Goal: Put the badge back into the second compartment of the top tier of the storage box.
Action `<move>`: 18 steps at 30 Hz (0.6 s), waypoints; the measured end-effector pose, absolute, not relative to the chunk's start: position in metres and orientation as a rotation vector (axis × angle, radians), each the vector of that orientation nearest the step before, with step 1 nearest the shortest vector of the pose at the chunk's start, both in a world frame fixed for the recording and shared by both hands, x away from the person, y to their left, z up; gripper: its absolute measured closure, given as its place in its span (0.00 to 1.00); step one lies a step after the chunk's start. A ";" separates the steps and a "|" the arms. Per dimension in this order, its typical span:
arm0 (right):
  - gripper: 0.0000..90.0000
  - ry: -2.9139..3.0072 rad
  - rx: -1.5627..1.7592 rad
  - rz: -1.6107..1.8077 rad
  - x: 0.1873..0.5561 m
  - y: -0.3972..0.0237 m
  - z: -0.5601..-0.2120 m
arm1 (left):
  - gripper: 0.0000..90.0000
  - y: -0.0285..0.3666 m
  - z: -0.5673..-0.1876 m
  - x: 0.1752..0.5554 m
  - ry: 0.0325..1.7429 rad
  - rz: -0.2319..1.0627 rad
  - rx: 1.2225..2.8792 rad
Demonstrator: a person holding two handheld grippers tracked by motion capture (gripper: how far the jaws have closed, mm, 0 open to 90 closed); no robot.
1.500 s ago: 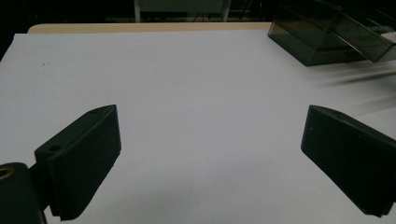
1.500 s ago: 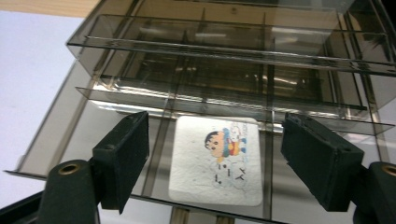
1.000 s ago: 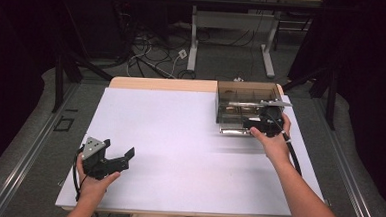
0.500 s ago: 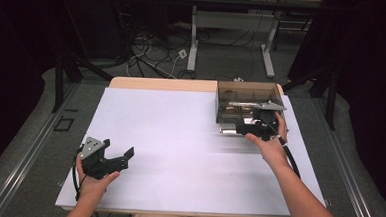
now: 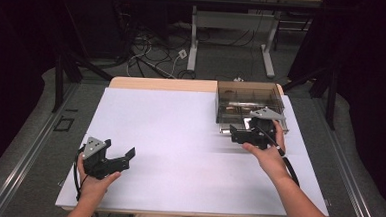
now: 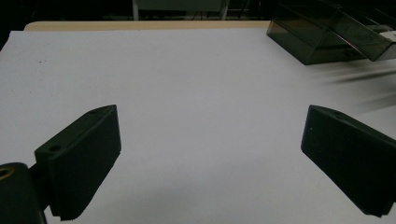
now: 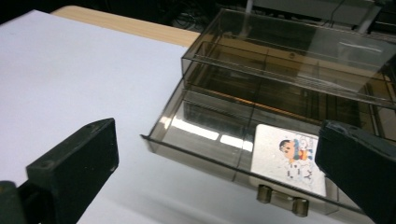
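Note:
A smoky see-through drawer box (image 5: pixel 249 99) stands at the table's back right, with its lower drawer (image 7: pixel 205 135) pulled out. In that drawer lies a white card with a cartoon figure (image 7: pixel 287 158). My right gripper (image 5: pixel 233 133) hovers just in front of the drawer. Its jaws have just been opening and now stand wide open (image 7: pixel 217 140), with nothing between them. My left gripper (image 5: pixel 125 159) rests at the front left of the table, far from the box. It is open and empty, with bare white surface between its jaws (image 6: pixel 210 149).
A white sheet (image 5: pixel 179 133) covers the table, and a strip of wood (image 5: pixel 157 84) shows along the far edge. The drawer has a small two-knob handle (image 7: pixel 280 200) on its front. Cables and desk legs lie on the floor beyond the table.
My right gripper has drawn back from the drawer, leftward and toward the person, and its jaws have spread. The left gripper has stayed put.

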State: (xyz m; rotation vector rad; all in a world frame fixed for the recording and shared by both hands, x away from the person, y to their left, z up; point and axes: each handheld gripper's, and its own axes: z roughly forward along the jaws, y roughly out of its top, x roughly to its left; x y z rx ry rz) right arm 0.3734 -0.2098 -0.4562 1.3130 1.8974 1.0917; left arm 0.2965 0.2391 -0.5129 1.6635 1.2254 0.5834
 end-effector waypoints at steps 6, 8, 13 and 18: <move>0.00 1.892 1.310 1.158 0.357 -0.214 -0.459 | 0.06 0.237 -0.513 0.297 1.220 0.593 1.666; 0.00 1.890 1.306 1.169 0.354 -0.214 -0.461 | 0.06 0.237 -0.513 0.296 1.221 0.586 1.673; 0.00 1.897 1.286 1.206 0.341 -0.214 -0.467 | 0.06 0.235 -0.513 0.296 1.216 0.596 1.665; 0.00 1.900 1.258 1.216 0.328 -0.216 -0.472 | 0.06 0.235 -0.513 0.295 1.218 0.597 1.664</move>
